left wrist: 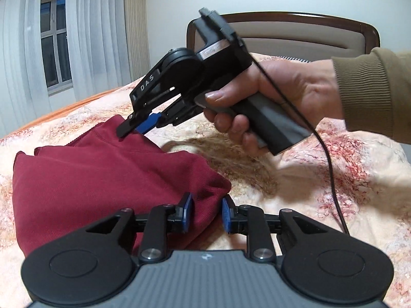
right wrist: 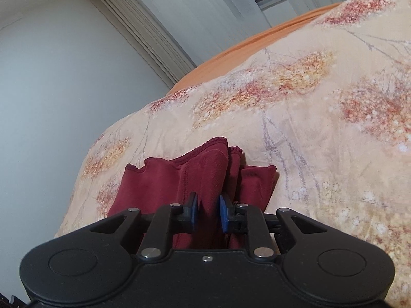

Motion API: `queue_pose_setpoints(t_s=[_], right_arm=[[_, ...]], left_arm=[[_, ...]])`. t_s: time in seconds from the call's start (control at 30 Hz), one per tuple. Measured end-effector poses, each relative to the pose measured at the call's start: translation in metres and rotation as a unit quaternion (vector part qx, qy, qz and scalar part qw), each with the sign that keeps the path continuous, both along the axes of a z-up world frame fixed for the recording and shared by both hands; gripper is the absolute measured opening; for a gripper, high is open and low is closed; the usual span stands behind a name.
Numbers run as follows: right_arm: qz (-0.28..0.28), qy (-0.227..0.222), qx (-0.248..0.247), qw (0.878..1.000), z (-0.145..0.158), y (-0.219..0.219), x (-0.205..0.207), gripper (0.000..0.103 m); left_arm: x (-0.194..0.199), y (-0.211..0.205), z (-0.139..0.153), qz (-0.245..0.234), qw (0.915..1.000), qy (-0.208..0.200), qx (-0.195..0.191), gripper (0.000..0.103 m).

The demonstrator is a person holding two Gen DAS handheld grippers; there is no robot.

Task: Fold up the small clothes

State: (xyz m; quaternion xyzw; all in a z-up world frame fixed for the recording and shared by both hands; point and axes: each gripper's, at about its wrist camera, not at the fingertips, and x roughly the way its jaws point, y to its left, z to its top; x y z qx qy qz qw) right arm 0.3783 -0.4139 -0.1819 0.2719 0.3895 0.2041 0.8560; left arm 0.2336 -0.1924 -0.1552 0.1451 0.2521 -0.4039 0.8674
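Partly hidden under each tool's own body, the dark red garment [left wrist: 102, 179] lies bunched on the floral bedspread [left wrist: 321, 179]. Its near edge sits between the left gripper [left wrist: 205, 214] pads, jaws slightly apart, pads not pressing. Ahead, the right gripper [left wrist: 137, 127] tips meet the cloth's far corner; its wrist view shows folds between narrowly parted jaws, contact unclear. A hand [left wrist: 269, 97] holds its handle, cable [left wrist: 328, 166] trailing. Curtains [left wrist: 102, 25] stand beyond
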Motion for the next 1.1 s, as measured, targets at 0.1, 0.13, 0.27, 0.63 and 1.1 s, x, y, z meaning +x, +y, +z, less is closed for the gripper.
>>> queue_pose_setpoints(t_s=[0.1, 0.13, 0.27, 0.63, 1.1], right_arm=[[0.007, -0.010, -0.003, 1.000, 0.007, 0.002, -0.010, 0.023], [0.011, -0.013, -0.002, 1.000, 0.010, 0.003, -0.013, 0.023], [0.022, -0.026, 0.005, 0.999, 0.019, 0.009, -0.028, 0.027], [0.096, -0.032, 0.016, 0.995, 0.030, 0.029, -0.069, 0.049], [0.058, -0.026, 0.045, 0.997, 0.025, -0.022, -0.122, 0.079]], left_arm=[[0.002, 0.001, -0.001, 0.003, 1.0000, 0.002, -0.001, 0.027], [-0.001, 0.002, 0.000, 0.003, 1.0000, 0.002, 0.000, 0.027], [-0.002, 0.001, 0.000, 0.003, 1.0000, 0.002, 0.000, 0.035], [-0.019, 0.010, 0.010, -0.011, 0.9999, 0.000, -0.001, 0.060], [0.035, 0.148, 0.031, 0.171, 0.9776, 0.083, -0.090, 0.097]])
